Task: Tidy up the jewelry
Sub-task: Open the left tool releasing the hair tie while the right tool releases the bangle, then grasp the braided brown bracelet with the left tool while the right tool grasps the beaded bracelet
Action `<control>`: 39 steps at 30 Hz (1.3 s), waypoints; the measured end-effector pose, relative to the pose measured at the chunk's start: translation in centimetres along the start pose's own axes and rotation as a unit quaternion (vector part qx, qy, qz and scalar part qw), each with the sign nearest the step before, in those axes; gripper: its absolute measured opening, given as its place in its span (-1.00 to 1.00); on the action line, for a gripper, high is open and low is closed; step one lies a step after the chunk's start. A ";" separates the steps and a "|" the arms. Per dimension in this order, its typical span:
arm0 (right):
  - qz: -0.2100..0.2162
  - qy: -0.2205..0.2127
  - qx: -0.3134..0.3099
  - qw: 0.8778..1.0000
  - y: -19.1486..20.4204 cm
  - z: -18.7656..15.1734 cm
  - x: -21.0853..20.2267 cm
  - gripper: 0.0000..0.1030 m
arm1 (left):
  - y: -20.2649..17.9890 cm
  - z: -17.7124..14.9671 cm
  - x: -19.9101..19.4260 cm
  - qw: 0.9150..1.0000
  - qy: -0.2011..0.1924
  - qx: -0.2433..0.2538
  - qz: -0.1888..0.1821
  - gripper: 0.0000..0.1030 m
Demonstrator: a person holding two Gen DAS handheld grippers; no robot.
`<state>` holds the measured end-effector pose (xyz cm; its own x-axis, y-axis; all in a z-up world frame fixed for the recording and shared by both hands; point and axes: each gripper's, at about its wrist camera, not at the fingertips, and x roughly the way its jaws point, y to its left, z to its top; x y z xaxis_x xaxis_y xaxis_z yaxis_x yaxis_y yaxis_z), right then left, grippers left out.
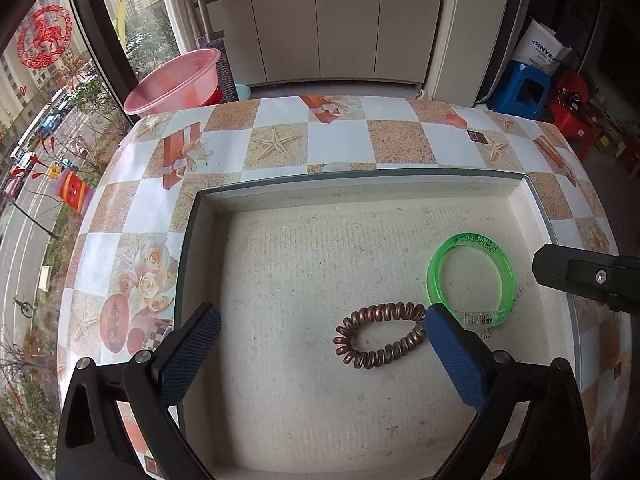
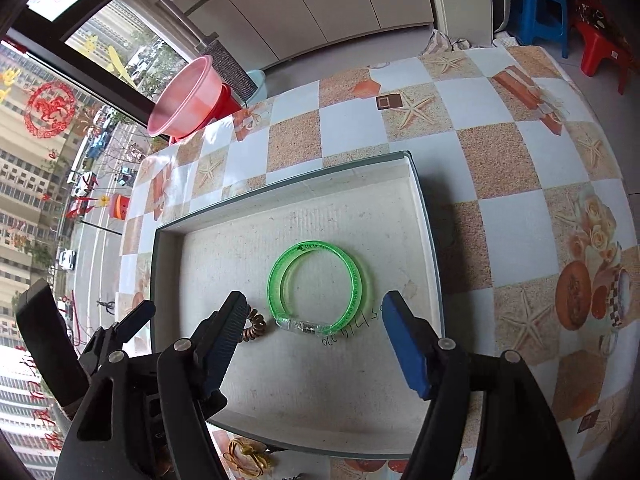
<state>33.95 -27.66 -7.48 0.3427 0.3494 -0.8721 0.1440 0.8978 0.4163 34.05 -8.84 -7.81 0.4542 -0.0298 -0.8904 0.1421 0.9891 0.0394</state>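
In the left wrist view, the left gripper (image 1: 322,334) stands wide apart over a shallow white tray (image 1: 360,190) on the checkered tablecloth (image 1: 280,136). Nothing sits between its blue pads (image 1: 456,360). A copper coil bracelet (image 1: 380,334) lies flat on the tray floor, its right end passing behind the right-hand pad; whether they touch I cannot tell. Just beside it, further right, lies a green bangle (image 1: 470,276), its clear clasp close to the coil. A black fingertip of the right gripper (image 1: 580,276) juts in from the right edge, above the tray's rim.

In the right wrist view, the right gripper (image 2: 316,320) is also open, moderately wide, holding nothing. The green bangle (image 2: 316,288) lies flat on the tray (image 2: 424,216) just ahead of the gap between the pads (image 2: 404,352). Only a small piece of the copper coil bracelet (image 2: 254,326) shows beside the left-hand finger. Some yellow bands (image 2: 248,456) lie on the cloth outside the tray's near edge.

By my reading, 2 pieces are placed and both hands are free, so this is the release step. The next move likely calls for reaching to the near edge for another item, approaching low and closing on a thin loose band.
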 end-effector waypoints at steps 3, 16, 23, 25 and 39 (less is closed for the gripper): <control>0.009 0.000 0.017 1.000 -0.7 -0.6 -0.8 0.59 | -0.1 -0.2 -1.5 1.000 -0.015 0.001 -0.011 1.00; 0.021 -0.069 0.032 0.997 -1.3 -4.3 -6.8 0.99 | 2.6 -4.6 -8.1 0.998 -0.039 -0.021 -0.044 1.00; 0.014 -0.080 0.048 0.996 -1.6 -7.2 -9.5 0.99 | 6.7 -9.1 -9.5 0.998 -0.009 -0.046 -0.043 1.00; 0.012 -0.067 0.055 0.996 -1.7 -8.3 -9.6 1.00 | 7.9 -10.7 -9.5 0.998 0.002 -0.052 -0.041 1.00; -0.032 0.014 0.049 0.998 -2.0 -18.6 -7.5 1.00 | 13.1 -20.7 -8.4 0.991 0.078 -0.107 -0.021 1.00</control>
<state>13.80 -27.07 -6.52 0.3035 0.3008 -0.9041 0.2558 0.8883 0.3814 13.91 7.40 -9.23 0.3082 -0.0650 -0.9491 -0.0388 0.9960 -0.0808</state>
